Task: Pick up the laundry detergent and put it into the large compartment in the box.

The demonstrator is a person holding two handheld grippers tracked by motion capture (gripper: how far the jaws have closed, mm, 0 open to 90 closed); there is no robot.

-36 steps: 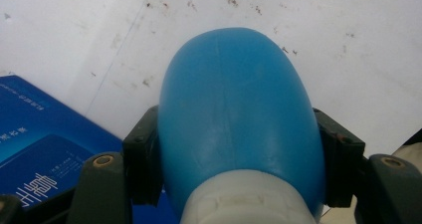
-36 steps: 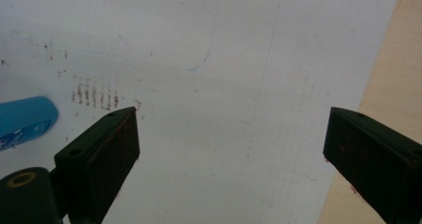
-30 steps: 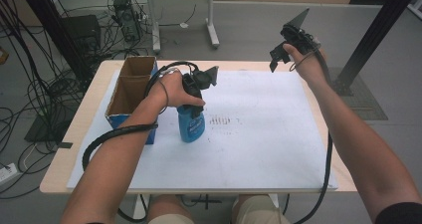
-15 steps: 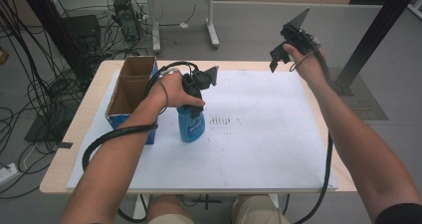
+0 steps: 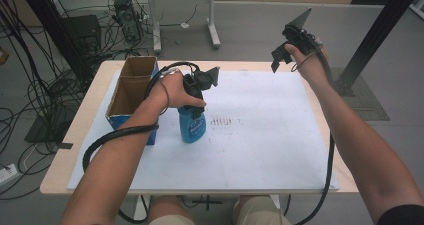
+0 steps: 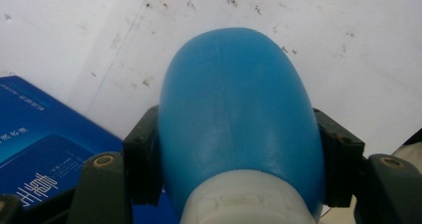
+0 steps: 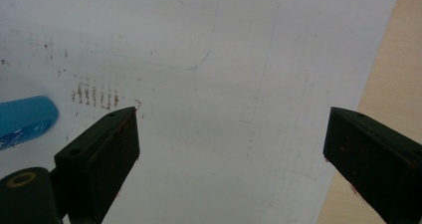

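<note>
High view: bottle (image 5: 192,127), gripper (image 5: 196,105) unmoved.

Our left gripper (image 5: 196,114) lowered, jaws clamped, wrist bent down, our right gripper (image 5: 280,60) raised high, jaws apparently wide apart

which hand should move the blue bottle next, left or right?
Left. The left tool is already shut on the blue bottle, jaws pressed to both its sides, with the cardboard box just beside it. The right tool is open, raised by the table's far right edge, well away from the bottle.
</note>
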